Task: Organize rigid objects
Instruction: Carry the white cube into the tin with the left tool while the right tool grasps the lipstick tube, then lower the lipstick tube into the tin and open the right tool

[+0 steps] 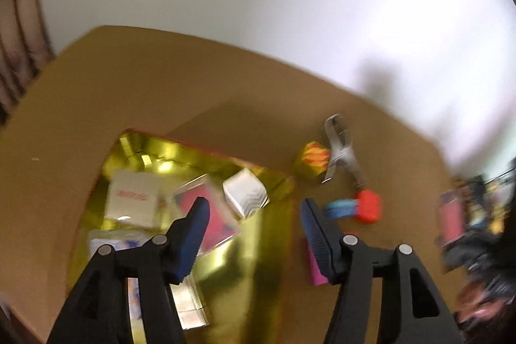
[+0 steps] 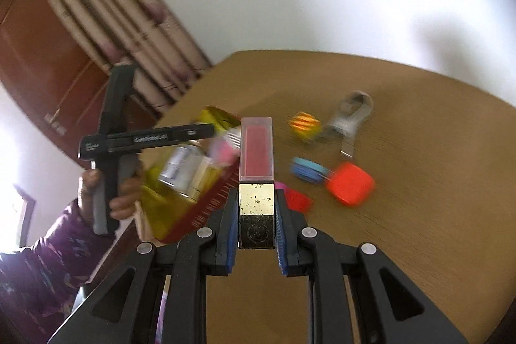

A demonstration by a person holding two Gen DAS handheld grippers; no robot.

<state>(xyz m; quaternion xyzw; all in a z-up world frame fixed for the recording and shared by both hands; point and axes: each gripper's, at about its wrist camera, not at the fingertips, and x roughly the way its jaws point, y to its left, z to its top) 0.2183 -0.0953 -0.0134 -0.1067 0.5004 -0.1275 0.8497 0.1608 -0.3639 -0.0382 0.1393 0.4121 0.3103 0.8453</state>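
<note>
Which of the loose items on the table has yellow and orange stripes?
The small striped cube beside the metal clip; the others are plain red or blue.

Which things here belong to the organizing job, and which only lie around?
Job: gold-lined box; red lip gloss tube with gold cap in right tool; red cube; striped yellow cube; metal nail clipper; blue disc.
Around: brown table; striped curtain.

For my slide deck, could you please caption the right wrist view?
Right hand-held gripper clamps a lip gloss tube above the wooden table, beside the gold-lined box.
</note>
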